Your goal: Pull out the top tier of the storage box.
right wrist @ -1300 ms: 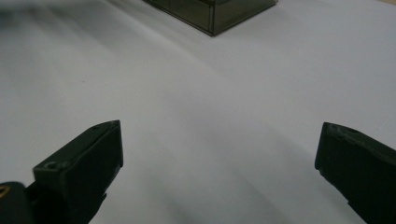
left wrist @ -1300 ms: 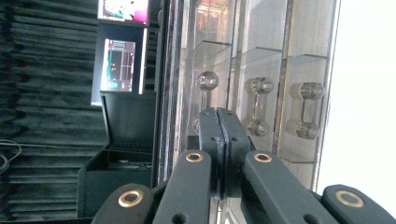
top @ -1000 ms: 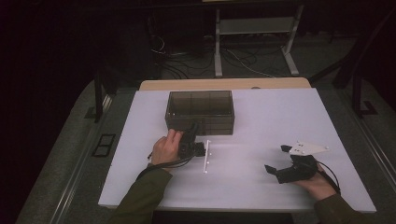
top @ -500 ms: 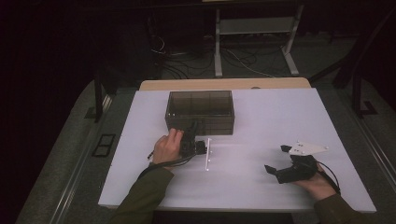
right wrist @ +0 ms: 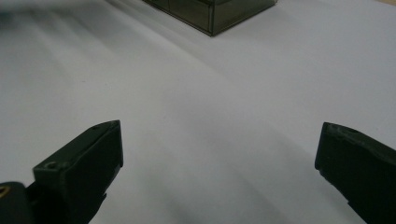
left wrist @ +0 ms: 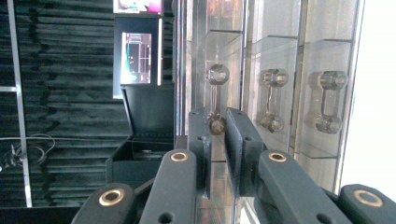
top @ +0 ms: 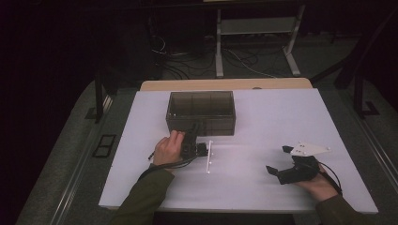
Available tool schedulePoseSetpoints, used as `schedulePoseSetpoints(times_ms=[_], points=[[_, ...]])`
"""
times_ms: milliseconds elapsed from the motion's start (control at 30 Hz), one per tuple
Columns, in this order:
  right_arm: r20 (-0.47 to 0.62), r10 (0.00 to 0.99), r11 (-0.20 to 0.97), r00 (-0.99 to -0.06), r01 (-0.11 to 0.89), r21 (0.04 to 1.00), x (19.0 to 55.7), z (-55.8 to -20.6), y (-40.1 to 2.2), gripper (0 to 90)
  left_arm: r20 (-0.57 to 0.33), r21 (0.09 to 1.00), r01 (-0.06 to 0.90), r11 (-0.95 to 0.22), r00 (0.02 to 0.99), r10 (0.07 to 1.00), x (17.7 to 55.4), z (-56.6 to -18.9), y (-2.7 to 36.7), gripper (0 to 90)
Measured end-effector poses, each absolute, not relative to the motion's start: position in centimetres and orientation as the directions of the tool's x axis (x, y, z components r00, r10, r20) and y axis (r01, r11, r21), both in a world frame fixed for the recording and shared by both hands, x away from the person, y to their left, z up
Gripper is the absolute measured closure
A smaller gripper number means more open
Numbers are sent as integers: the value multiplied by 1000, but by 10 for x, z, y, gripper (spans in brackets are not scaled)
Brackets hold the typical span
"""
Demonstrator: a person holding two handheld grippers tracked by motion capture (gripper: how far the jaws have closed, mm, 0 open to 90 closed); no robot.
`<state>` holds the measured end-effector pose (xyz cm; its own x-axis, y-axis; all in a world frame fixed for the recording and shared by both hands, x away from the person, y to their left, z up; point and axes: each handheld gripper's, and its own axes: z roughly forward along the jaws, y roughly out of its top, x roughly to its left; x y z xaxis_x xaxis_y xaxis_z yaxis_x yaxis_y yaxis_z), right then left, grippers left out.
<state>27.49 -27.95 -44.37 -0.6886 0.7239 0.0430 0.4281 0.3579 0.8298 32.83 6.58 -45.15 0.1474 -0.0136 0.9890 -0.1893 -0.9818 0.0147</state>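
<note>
Handle: the left tongs point(left wrist: 217, 126) are clamped on the outermost of three small bar handles point(left wrist: 217, 100) on the front of the clear smoked box point(top: 202, 112). The handle's near knob sits squeezed between the two pads.
Change: next to nothing has shifted in the high view since a second ago. The left hand point(top: 167, 149) sits at the same spot against the box front, and the box has not slid.
Meaning: the grasp looks settled rather than in progress, so I judge the reach is done and the pull on that drawer has not yet begun.
Other handles: two more stand to one side of the left tongs, untouched.
Right tongs: these point(top: 278, 159) lie wide open with nothing between the jaws. They rest in the right hand on the white table point(top: 263, 122), well apart from the box, whose corner shows far ahead of them.
White strip: a thin one point(top: 209, 157) lies on the table just beside the left tongs, between the two hands.
Risk: the light box may drag along with the drawer, since the open right tongs are not bracing it.
</note>
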Motion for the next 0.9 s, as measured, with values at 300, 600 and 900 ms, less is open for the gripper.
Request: schedulePoseSetpoints(times_ms=[300,600,900], points=[[44,725,357,-687,429,830,275,-444,-280,6,990,9,-193,-981,142,-19,325,-452,66,803],[43,725,357,-687,429,830,275,-443,-280,5,990,5,-192,-981,140,-23,320,-452,66,802],[42,726,357,-687,429,830,275,-443,-280,6,989,0,-192,-981,143,-28,314,-452,66,802]])
